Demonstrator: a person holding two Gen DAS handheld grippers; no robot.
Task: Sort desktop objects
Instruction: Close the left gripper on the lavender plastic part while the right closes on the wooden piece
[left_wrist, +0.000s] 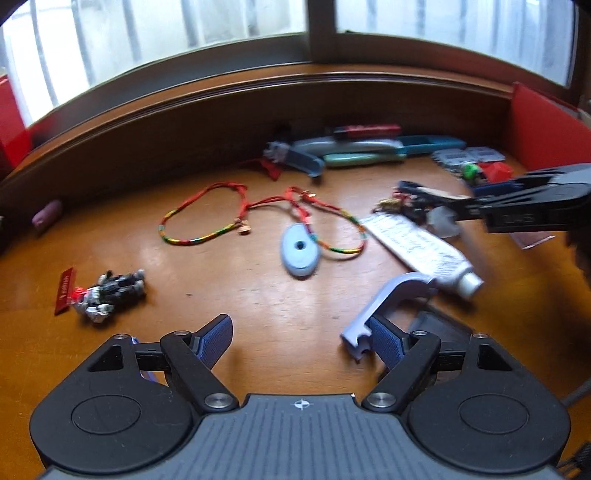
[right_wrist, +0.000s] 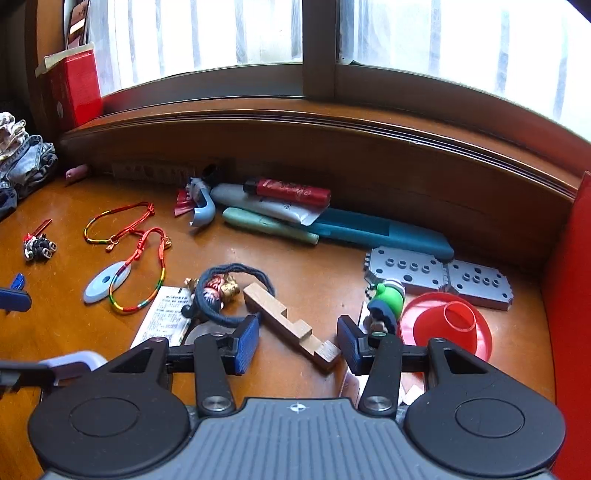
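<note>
**Both grippers spread wide over a cluttered wooden desk**

Left gripper (left_wrist: 301, 341): jaws spread wide, empty, low over the orange-brown wooden desk (left_wrist: 240, 295). Just beside its right finger, touching or nearly so, a pale lilac plastic hook-shaped piece (left_wrist: 384, 302). Straight ahead, a flat light-blue oval stone with a centre hole (left_wrist: 300, 251), overlapped by a red braided cord bracelet with rainbow sections (left_wrist: 258, 218). Ahead to the right, a white printed squeeze tube with a white cap (left_wrist: 417, 251). Ahead to the left, a small black-and-silver charm cluster (left_wrist: 110, 293) next to a red tag.

Right gripper (right_wrist: 298, 341): jaws likewise spread, holding nothing. Between its fingers, the near end of a pale notched wooden block (right_wrist: 291, 325), lying diagonally on the desk, apart from both pads. Ahead to the left, a dark blue hair tie with beads (right_wrist: 225, 291). Just beyond the right finger, a green toy figure (right_wrist: 388, 301) and a red plastic funnel (right_wrist: 447, 325); farther ahead, two grey studded plates (right_wrist: 439, 278).
</note>
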